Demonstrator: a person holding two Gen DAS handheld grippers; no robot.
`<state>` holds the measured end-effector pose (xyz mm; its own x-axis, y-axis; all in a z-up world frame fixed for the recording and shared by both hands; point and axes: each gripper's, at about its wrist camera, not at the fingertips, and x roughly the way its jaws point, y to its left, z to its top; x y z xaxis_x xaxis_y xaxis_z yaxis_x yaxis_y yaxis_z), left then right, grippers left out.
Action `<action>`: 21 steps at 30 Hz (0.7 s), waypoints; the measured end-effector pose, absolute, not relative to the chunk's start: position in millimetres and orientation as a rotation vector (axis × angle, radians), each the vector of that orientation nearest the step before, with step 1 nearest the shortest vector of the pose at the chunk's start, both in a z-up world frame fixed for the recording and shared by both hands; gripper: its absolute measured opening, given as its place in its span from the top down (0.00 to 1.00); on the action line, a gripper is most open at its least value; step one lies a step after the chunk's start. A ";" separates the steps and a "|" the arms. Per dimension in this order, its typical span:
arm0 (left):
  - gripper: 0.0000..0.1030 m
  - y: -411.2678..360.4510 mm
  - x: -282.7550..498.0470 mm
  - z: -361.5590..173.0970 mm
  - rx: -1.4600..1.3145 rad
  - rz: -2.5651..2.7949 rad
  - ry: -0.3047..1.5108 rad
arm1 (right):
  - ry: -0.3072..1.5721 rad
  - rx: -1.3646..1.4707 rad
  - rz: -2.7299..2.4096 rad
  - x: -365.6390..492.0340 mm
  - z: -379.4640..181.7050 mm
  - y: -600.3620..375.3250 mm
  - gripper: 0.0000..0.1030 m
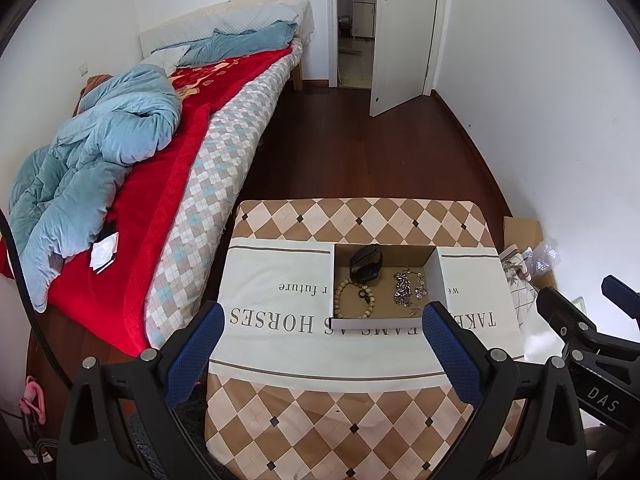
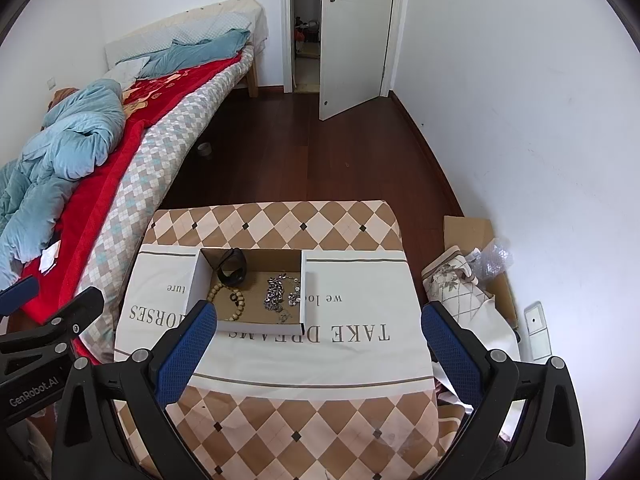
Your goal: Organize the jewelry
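The task looks close to done, as far as I can judge: a shallow white cardboard box (image 1: 442, 276) at mid-frame holds a wooden bead bracelet (image 1: 355, 295) at its lower left, a black wristband (image 1: 365, 266) above it, and a tangle of silver chain jewellery (image 1: 406, 286) to the right. Nothing lies loose on the cloth; only neatening seems left.

The left gripper (image 1: 320, 350) and right gripper (image 2: 316, 348) both hover low in frame, blue-padded fingers spread wide, empty.

The box sits on a white cloth with printed lettering (image 2: 360, 354) over a brown-and-cream chequered table cover (image 2: 320, 432). A bed with red blanket (image 1: 160, 208) fills the left; a white door (image 2: 352, 36) stands ajar at the top.
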<state>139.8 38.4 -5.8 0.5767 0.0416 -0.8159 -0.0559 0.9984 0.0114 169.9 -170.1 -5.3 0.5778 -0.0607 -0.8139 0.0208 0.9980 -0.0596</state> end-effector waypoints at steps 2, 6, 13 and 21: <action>0.02 38.4 139.6 -5.8 -0.015 0.058 0.954 | 0.953 -0.047 -0.049 169.1 -4.8 -169.9 0.00; 0.02 38.5 139.6 -4.9 -0.016 0.059 0.950 | 0.948 -0.041 -0.049 167.9 -1.0 -170.3 0.00; 0.02 37.7 137.9 -1.1 -0.015 0.059 0.945 | 0.947 -0.040 -0.047 166.2 0.2 -171.1 0.00; 0.02 37.2 136.7 2.9 -0.012 0.064 0.937 | 0.941 -0.045 -0.051 164.7 4.5 -170.6 0.00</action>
<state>136.7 37.2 2.9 0.5907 0.0495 -0.8053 -0.0600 0.9980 0.0174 164.7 -170.6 4.5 0.5879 -0.0636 -0.8065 0.0243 0.9978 -0.0610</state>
